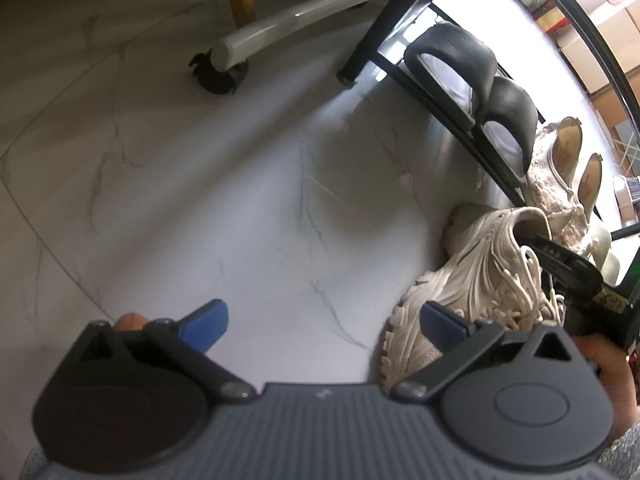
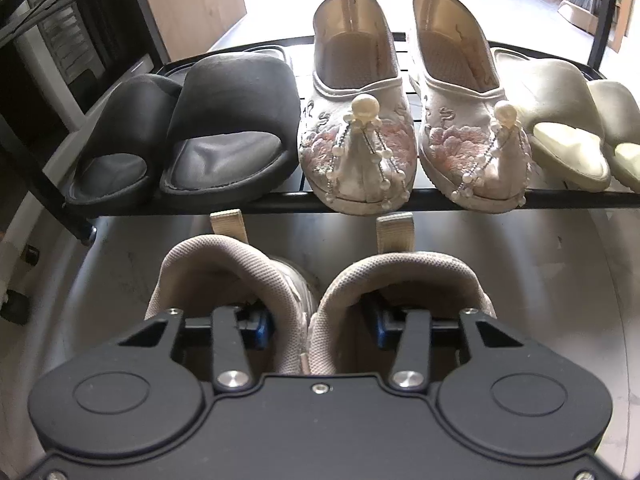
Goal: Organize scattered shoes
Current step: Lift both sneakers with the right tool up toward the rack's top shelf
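Currently, the left hand-held gripper (image 1: 324, 322) is held spread and empty over the pale floor (image 1: 240, 208), the beige sneakers (image 1: 472, 280) lying at its three o'clock. The right hand-held gripper (image 2: 320, 326) is seen pinching the sneakers' two inner collars together, one finger inside each shoe, while the shoe rack (image 2: 280, 200) with black slippers (image 2: 192, 140), embroidered shoes (image 2: 412, 120) and cream slippers (image 2: 572, 120) stands at twelve o'clock.
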### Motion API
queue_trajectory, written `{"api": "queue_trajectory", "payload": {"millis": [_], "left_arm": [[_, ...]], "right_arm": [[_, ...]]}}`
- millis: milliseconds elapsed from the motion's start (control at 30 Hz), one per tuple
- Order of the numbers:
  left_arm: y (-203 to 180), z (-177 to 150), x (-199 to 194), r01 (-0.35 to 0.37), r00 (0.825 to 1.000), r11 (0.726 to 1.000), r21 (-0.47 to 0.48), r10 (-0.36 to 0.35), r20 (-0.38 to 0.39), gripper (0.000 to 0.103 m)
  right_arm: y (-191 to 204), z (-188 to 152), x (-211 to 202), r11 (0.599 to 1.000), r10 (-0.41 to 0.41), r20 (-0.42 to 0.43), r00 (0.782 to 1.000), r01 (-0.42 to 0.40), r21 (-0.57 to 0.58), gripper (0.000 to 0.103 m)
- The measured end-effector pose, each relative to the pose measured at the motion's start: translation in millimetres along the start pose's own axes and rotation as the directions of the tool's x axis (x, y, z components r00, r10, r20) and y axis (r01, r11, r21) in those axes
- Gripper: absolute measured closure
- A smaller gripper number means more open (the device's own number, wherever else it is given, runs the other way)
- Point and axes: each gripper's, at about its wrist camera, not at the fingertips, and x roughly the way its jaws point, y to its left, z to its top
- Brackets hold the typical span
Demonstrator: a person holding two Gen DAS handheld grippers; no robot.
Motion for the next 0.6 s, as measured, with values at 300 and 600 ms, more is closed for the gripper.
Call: {"api": "queue_trajectory", "payload": {"millis": [300,600], "left_arm": [[1.7,-0.5,-9.9,0.003,0.999,1.0,-0.006,-0.003,0.036,0.001],[16.4,0.5,-21.2,0.04,0.997,0.996,-0.083,-0.035,0.067,0.001]], "right_arm": [[10.7,-22.8,-58.1,1.0,-0.028,0.157,0.987,0.029,-0.007,0.072],[11.5,-68.1,-142.8,0.997,-0.045,0.376,0.925,0.02,0.071,0.075]]}}
